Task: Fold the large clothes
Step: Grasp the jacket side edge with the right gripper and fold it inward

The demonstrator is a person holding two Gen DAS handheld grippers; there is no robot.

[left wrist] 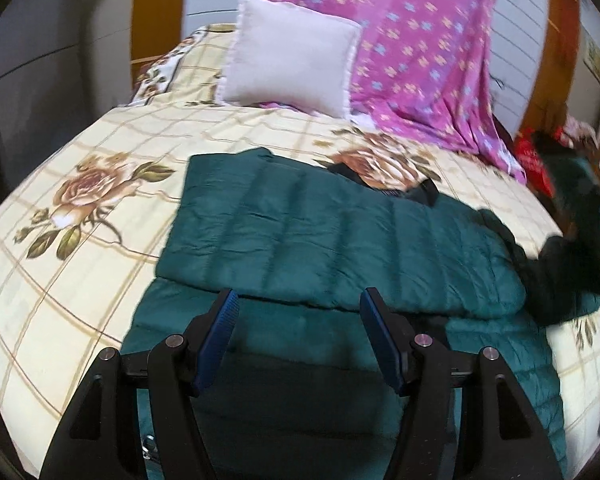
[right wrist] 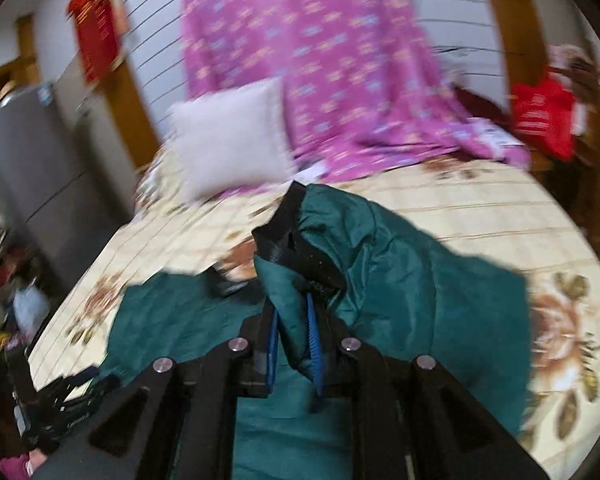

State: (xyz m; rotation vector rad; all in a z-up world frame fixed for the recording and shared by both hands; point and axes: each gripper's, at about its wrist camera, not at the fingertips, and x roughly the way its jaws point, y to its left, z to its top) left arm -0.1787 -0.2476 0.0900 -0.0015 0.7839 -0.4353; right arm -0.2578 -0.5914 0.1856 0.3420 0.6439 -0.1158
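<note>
Closest to the left wrist camera, the left gripper point(left wrist: 298, 306) hangs over the near part of the green puffer jacket point(left wrist: 332, 236) with its blue pads point(left wrist: 224, 320) spread fairly wide and nothing between them, just quilted fabric showing below the gap. Over on the right wrist view, the right gripper point(right wrist: 292, 320) is clamped down narrow on a bunched-up fold of that same jacket point(right wrist: 400, 280), with green cloth pinched between the pads and a black trim piece point(right wrist: 288, 232) sticking up just past the fingertips. That view is pretty blurry, so I can't say which part of the jacket the trim belongs to. The jacket itself lies across the middle of the bed, one layer already folded over another in the left view, and its dark end trails off toward the right edge. Under it is the cream checked bedspread point(left wrist: 80, 272) with big rose prints, one rose to the left of the jacket and another just beyond its far edge. Farther back, a pale square pillow point(left wrist: 292, 64) leans at the head of the bed, with a purple patterned sheet point(left wrist: 420, 48) draped right beside it on the right. Off at the far right there's something red point(left wrist: 536, 160) beside the bed.
</note>
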